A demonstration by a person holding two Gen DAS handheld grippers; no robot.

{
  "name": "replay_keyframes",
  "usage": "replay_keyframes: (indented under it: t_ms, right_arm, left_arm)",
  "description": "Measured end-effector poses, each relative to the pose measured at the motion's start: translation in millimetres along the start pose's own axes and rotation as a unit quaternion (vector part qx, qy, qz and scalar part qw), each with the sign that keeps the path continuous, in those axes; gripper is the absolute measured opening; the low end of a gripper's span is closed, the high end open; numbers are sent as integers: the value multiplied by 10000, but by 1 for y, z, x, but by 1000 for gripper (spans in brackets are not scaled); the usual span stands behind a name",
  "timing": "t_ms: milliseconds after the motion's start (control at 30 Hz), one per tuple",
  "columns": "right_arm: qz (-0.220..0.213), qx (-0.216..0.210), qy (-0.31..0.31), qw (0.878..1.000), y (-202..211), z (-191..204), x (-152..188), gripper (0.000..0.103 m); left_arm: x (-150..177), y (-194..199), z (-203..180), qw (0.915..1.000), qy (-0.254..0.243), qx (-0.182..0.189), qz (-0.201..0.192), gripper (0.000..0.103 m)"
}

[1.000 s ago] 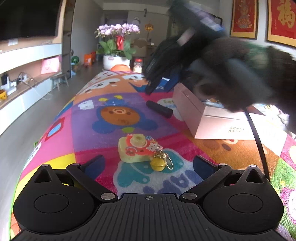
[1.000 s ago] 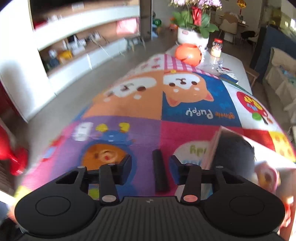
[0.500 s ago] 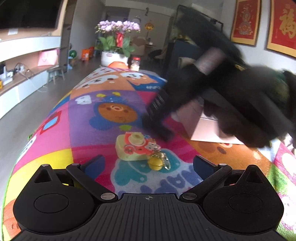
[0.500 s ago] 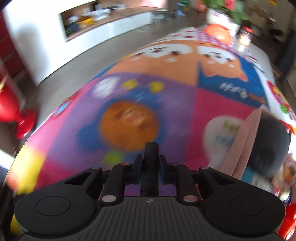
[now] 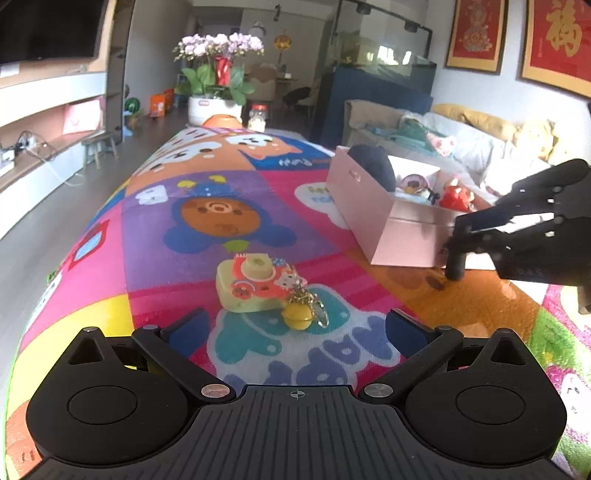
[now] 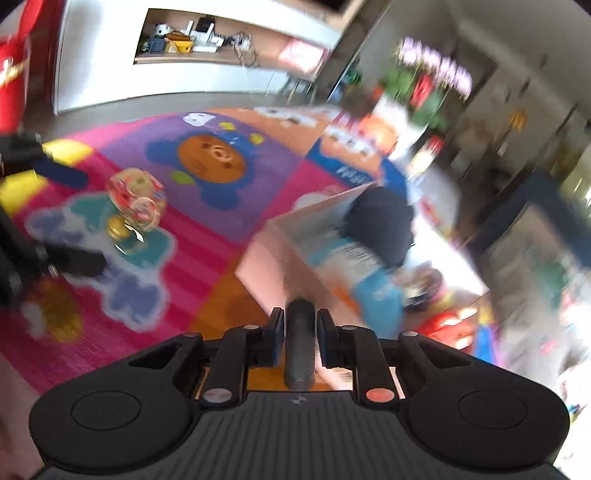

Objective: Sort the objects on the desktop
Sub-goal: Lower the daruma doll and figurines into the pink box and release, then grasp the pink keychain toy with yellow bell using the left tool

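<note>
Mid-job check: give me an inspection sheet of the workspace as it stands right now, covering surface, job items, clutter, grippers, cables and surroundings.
Surface: colourful cartoon play mat.
Job's things: black cylinder clamped in the right gripper, close to the pink box; toy camera keychain with yellow bell lies on the mat; the box already holds a dark round object and small toys.
Clutter: orange ball and jar at the far end of the mat.
Grippers: left gripper open, empty, short of the keychain; right shut.
Cables: wires on the wall shelf.
Surroundings: orchid pot, sofa, framed red prints.
</note>
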State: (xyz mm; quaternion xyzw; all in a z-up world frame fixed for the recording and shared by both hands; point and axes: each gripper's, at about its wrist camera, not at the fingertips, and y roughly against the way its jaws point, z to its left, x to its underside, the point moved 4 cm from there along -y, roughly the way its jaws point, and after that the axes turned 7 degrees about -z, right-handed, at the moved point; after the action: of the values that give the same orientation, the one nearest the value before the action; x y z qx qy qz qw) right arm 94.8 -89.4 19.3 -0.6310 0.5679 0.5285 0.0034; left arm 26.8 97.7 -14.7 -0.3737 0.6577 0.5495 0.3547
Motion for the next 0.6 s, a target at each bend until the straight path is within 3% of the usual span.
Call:
replay_keyframes:
  t_ms: [100,167,267,433,600]
  right_arm:
    - [11,-126,-640,9979,3,-12,11,47]
    - [-42,-80,-1029,9946,8,-20,24,68]
    - [-64,37,-1635,9865,18,-27,52,88]
    - [83,103,-2600,9655,37,-33,102,94]
    - [-51,123,-3327,9429,48,-31,135,98]
  left_arm:
    - [1,0,-2,9999,-87,-111,34,103]
    - [1,-1,-3,9998,-133,-150,68,103]
    - [-1,-3,-3,9997,-181,-88,120,103]
    - [-20,-14,4,9997,117,-166,95,103]
    - [-23,-39,2,9977,312,-450,406,103]
